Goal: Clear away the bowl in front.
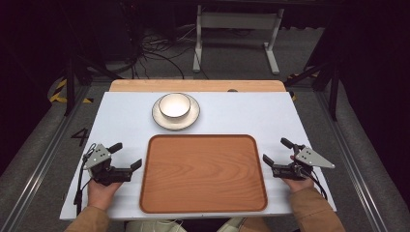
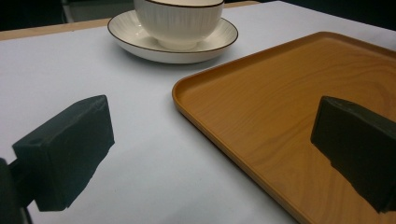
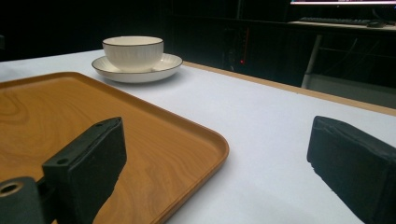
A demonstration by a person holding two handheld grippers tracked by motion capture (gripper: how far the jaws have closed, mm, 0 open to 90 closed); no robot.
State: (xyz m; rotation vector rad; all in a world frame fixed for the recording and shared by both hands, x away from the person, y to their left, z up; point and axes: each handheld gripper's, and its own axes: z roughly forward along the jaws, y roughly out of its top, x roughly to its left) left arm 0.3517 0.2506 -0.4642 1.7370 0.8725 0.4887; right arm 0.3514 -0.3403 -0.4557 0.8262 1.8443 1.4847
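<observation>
**Both tongs spread wide on either side of an empty tray**

A wooden tray (image 1: 203,173) lies at the centre of the white table (image 1: 125,121), its surface bare. At 12 o'clock from the tray, just beyond its far rim and apart from it, a white bowl (image 1: 174,105) sits on a saucer (image 1: 192,117).

The left tongs (image 1: 126,155) are at 9 o'clock from the tray, held in the person's left hand (image 1: 101,189), jaws released and far apart, gripping nothing. In the left gripper view one jaw hangs over the table and the other over the tray's near corner (image 2: 261,116), with the bowl (image 2: 179,21) and saucer (image 2: 140,39) ahead.

The right tongs (image 1: 276,151) are at 3 o'clock from the tray, in the right hand (image 1: 300,182), likewise released and empty. In the right gripper view one jaw stands over the tray (image 3: 93,121), the other over the table (image 3: 261,126).
</observation>
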